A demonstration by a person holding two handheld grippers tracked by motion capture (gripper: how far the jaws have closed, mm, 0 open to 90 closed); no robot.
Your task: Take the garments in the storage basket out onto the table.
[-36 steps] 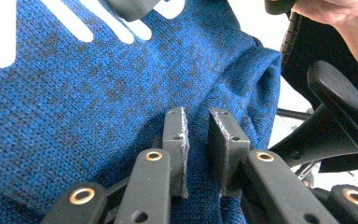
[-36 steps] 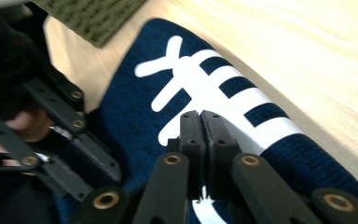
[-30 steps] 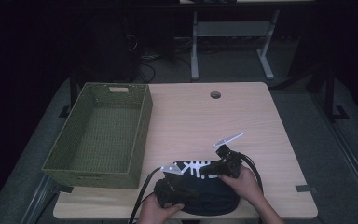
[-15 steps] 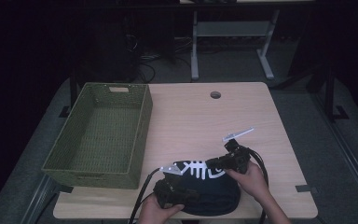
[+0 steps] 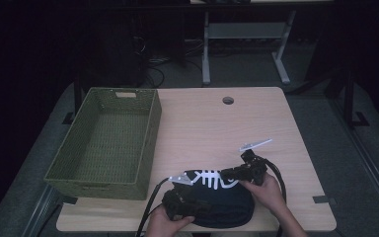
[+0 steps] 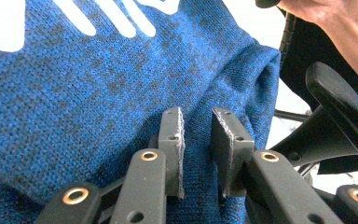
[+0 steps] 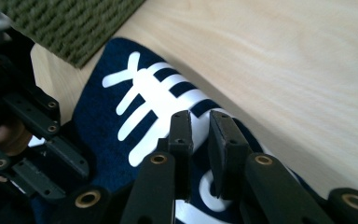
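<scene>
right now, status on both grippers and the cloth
Left gripper and right gripper: jaws just been opening, small gap, blue cloth under both, no firm pinch visible. Cloth bunched at near table edge, beside basket. Nothing in the way.

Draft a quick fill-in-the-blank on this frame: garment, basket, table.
1. The dark blue garment lies at the table's ____ edge, between the left gripper and the right gripper.
2. The white print on the garment shows a fish ____.
3. The green woven basket stands at the table's ____ side in the high view.
4. The round hole sits near the table's ____ edge.

Missing words: near; skeleton; left; far
</scene>
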